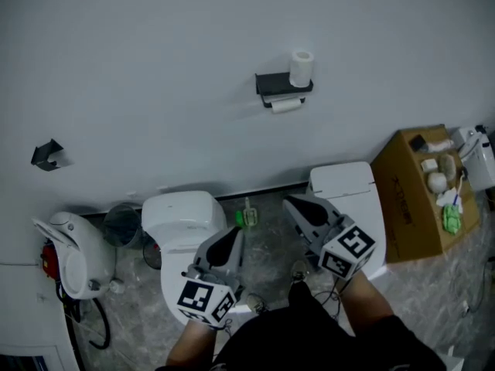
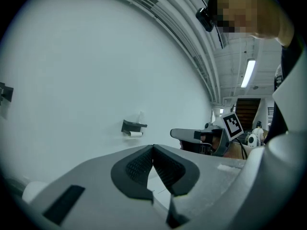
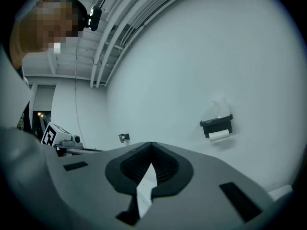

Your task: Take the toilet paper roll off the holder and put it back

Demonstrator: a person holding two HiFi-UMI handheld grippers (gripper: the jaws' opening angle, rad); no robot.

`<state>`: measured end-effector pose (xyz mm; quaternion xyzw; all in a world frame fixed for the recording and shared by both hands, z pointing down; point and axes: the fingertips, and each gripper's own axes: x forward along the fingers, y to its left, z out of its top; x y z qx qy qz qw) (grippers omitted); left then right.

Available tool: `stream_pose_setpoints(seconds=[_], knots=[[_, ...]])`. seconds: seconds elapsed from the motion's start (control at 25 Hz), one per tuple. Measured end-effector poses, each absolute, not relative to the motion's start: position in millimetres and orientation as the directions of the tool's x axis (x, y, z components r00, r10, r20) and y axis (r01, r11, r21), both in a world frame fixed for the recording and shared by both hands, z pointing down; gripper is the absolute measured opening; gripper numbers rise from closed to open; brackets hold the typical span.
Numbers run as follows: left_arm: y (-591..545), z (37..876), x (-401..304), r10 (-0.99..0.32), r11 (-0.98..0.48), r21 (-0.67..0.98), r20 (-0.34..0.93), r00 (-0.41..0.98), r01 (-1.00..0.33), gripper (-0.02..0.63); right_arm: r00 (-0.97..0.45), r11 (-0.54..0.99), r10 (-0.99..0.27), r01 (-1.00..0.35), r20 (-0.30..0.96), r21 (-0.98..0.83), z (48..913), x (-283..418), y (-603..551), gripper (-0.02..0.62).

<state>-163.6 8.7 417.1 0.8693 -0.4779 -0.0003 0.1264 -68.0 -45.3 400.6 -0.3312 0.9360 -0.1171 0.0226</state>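
The toilet paper roll [image 1: 287, 106] hangs under the black holder [image 1: 283, 84] on the wall, at the upper centre of the head view. A spare roll [image 1: 301, 68] stands on top of the holder. The left tool [image 1: 233, 236] and right tool [image 1: 294, 203] sit low in the frame, well apart from the holder, each with its jaws pressed together on nothing. The step in hand looks like the approach. Open one tool before reaching, meet the roll's sides squarely, and keep clear of the spare.
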Motion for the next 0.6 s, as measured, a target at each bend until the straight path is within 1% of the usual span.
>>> stream_pose_setpoints(seconds=[0.16,0.36,0.6], knots=[[28,422,-161,-0.793,-0.561,0.258,0.105,0.6,-0.786,0.003,-0.73,0.705,-0.68,-0.676,0.07,-0.214,403,-60,-11,-0.002],[47,414,-136,-0.75,-0.623,0.262,0.07,0.658,-0.737,0.003,-0.675,0.653,-0.733,-0.733,0.084,-0.193,396,-29,17,-0.002],[59,409,-106,-0.752,-0.624,0.246,0.07,0.656,-0.742,0.003,-0.674,0.65,-0.735,-0.731,0.074,-0.207,394,3,32,-0.002]])
